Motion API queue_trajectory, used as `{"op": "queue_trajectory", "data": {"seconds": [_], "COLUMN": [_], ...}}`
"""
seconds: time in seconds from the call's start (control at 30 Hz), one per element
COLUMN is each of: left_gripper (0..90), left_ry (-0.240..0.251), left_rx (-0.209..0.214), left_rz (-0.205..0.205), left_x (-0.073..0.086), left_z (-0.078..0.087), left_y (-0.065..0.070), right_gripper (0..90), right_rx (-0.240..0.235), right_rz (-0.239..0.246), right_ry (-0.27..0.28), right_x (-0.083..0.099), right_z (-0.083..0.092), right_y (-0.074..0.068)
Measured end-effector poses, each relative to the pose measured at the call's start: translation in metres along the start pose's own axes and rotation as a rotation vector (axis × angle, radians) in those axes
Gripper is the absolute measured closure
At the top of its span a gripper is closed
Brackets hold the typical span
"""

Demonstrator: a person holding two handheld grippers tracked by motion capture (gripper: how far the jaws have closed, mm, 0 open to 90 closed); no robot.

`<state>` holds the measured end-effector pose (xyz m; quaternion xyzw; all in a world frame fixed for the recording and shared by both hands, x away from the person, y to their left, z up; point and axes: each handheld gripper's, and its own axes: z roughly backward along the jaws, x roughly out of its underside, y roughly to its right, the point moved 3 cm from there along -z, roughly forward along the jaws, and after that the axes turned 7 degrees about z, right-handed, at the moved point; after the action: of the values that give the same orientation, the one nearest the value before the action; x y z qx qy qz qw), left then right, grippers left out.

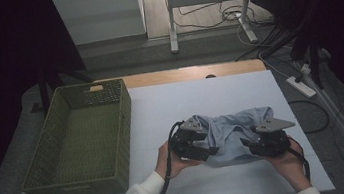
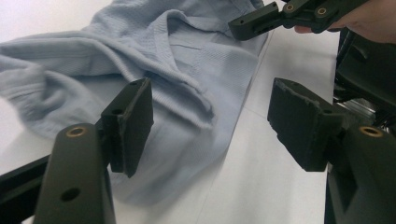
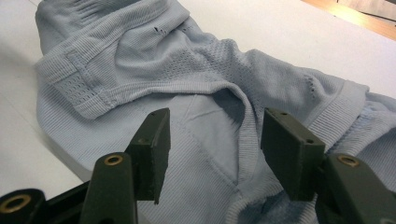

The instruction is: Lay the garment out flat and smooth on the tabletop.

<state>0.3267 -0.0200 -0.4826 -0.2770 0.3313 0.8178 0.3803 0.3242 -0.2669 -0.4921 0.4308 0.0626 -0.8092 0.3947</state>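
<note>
A crumpled light-blue knit garment (image 1: pixel 232 128) lies on the white table top (image 1: pixel 171 107), right of centre. My left gripper (image 1: pixel 206 149) sits at its left edge, held in a hand with a white sleeve. In the left gripper view the garment (image 2: pixel 154 70) spreads ahead and my left gripper (image 2: pixel 210 123) is open over its lower edge, one pad (image 2: pixel 135 121) above the cloth. My right gripper (image 1: pixel 251 146) is at the garment's near right side. Seen from the right gripper view, my right gripper (image 3: pixel 215 149) stands open above a fold of the garment (image 3: pixel 187 84).
A green woven basket (image 1: pixel 82 139) stands at the table's left side. A wooden strip (image 1: pixel 192 73) runs along the far edge. Beyond are a metal frame (image 1: pixel 208 6), cables and a power strip (image 1: pixel 301 86) on the floor.
</note>
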Motion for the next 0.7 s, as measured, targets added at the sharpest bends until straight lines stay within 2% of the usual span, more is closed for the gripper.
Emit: {"op": "queue_trajectory", "data": {"seconds": [0.27, 0.47, 0.7], "left_gripper": [33.5, 35.5, 47.2], "left_ry": [-0.045, -0.083, -0.127], "left_rx": [-0.005, -0.013, -0.029], "left_rz": [-0.02, -0.015, 0.005], "left_x": [-0.002, -0.001, 0.002], "left_z": [-0.021, -0.032, -0.042], "left_y": [0.004, 0.004, -0.001], "right_gripper": [42.9, 42.9, 42.9], "right_rx": [0.007, 0.009, 0.011], "right_rz": [-0.008, -0.01, -0.017], "right_ry": [-0.001, 0.002, 0.013], "right_x": [0.001, 0.001, 0.0], "right_z": [0.001, 0.001, 0.004], "right_y": [0.002, 0.002, 0.004]}}
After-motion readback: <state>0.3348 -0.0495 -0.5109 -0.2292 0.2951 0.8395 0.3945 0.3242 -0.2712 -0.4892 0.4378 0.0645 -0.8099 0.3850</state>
